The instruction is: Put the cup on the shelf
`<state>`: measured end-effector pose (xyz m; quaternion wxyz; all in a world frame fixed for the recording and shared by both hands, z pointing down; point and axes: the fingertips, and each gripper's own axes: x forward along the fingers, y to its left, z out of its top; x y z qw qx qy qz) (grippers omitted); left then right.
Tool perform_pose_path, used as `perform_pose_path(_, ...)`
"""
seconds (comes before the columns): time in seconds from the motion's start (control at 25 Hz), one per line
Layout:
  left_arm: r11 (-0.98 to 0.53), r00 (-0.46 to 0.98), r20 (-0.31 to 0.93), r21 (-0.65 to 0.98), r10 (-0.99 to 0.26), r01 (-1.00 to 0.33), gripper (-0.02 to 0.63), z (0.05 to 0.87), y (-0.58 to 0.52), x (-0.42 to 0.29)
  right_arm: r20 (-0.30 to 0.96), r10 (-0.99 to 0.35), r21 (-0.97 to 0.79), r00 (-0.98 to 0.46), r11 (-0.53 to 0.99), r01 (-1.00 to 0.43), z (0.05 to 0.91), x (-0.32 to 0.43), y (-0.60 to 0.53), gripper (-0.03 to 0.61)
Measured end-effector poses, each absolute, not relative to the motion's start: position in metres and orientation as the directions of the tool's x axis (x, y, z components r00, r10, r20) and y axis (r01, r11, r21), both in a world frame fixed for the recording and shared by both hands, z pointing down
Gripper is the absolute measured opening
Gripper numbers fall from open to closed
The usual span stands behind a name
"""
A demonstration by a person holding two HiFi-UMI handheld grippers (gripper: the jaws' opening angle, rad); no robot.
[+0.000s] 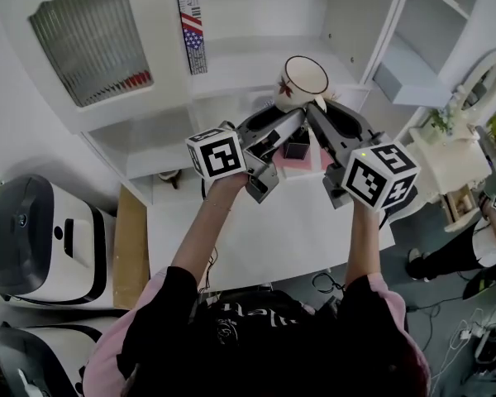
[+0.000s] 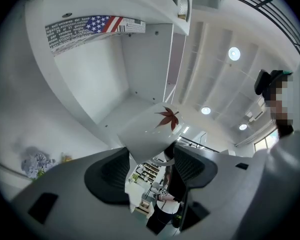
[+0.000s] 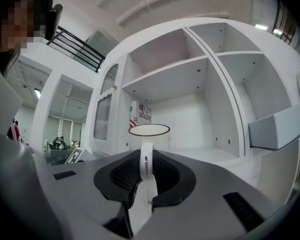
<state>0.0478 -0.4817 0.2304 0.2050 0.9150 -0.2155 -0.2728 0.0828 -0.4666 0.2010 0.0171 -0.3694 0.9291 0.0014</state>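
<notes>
A white cup (image 1: pixel 304 77) with a red rim and a red leaf print is held up, tilted, in front of the white shelf unit (image 1: pixel 256 63). My right gripper (image 1: pixel 321 110) is shut on the cup's handle (image 3: pixel 146 166), and the cup's body (image 3: pixel 149 134) stands upright just beyond the jaws, before an open shelf compartment (image 3: pixel 190 74). My left gripper (image 1: pixel 288 126) reaches in from the left. In its own view the cup's lower body (image 2: pixel 150 129) sits between the jaw tips of the left gripper (image 2: pixel 150 156), with both pads against it. The shelf's compartment (image 2: pixel 135 104) lies right behind the cup.
A box with a flag print (image 1: pixel 190 23) stands in the shelf, left of the cup. On the white table (image 1: pixel 273 230) below the grippers are a pink item (image 1: pixel 291 162) and a small dark container (image 1: pixel 296 147). White appliances (image 1: pixel 33 238) stand at the left. A drawer (image 3: pixel 280 129) juts out at the right.
</notes>
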Motion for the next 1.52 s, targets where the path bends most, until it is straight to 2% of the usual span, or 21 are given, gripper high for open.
perform_pose_path(0.36, -0.801, 0.742, -0.369, 0.472, -0.559, -0.369, 0.284, 0.231, -0.505, 0.04, -0.052, -0.651, -0.034, -0.757, 0.759, -0.65, 0.193, 0.071, -0.501, 0.091)
perform_pose_path(0.68, -0.789, 0.722, -0.375, 0.477, -0.581, -0.387, 0.282, 0.23, -0.516, 0.031, -0.055, -0.637, -0.025, -0.769, 0.77, -0.637, 0.185, 0.058, -0.522, 0.091)
perform_pose_path(1.04, -0.811, 0.753, -0.366, 0.455, -0.546, -0.367, 0.273, 0.243, -0.502, 0.029, 0.004, -0.654, 0.056, -0.757, 0.756, -0.652, 0.182, 0.043, -0.552, 0.091)
perform_pose_path(1.36, -0.798, 0.827, -0.153, 0.404, -0.541, -0.447, 0.27, 0.315, -0.468, 0.041, 0.062, -0.685, 0.064, -0.726, 0.729, -0.682, 0.183, 0.036, -0.591, 0.091)
perform_pose_path(1.52, -0.798, 0.848, -0.105, 0.415, -0.519, -0.437, 0.27, 0.341, -0.448, 0.054, 0.086, -0.709, 0.068, -0.7, 0.705, -0.706, 0.183, 0.035, -0.608, 0.091)
